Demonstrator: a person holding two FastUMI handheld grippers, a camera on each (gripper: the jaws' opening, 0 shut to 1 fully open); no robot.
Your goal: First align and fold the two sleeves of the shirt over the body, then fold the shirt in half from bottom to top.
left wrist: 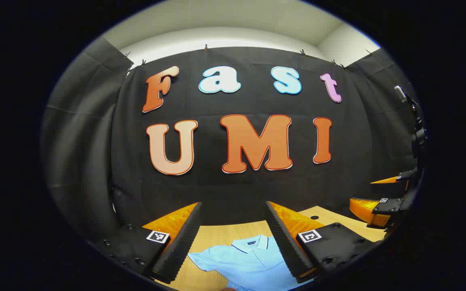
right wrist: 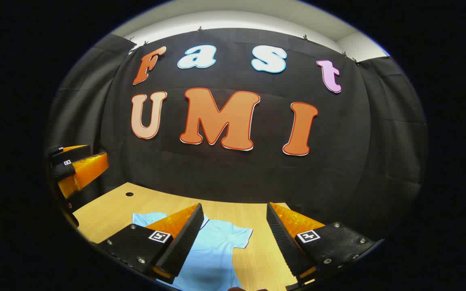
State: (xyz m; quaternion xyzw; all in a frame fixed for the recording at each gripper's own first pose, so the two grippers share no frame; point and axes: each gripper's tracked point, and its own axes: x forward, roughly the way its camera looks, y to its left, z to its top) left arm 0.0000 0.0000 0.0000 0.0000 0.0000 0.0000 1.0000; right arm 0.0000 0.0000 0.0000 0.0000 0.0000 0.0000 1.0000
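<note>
While shirt [left wrist: 249,262] lies flat on table [right wrist: 107,214] | both tools, left [left wrist: 233,238] and right [right wrist: 233,238], above it, fingers apart

A booth with dark cloth walls and a wooden worktop

A black cloth wall [left wrist: 233,182] fills the middle of both views, clipped along its top edge with small clips [left wrist: 205,47]. Above it, at the upper part of the frame, a pale wall and ceiling [left wrist: 233,16] are brightly lit. At the bottom lies a light wooden worktop [right wrist: 107,214] with a small round hole [right wrist: 129,194].
</note>
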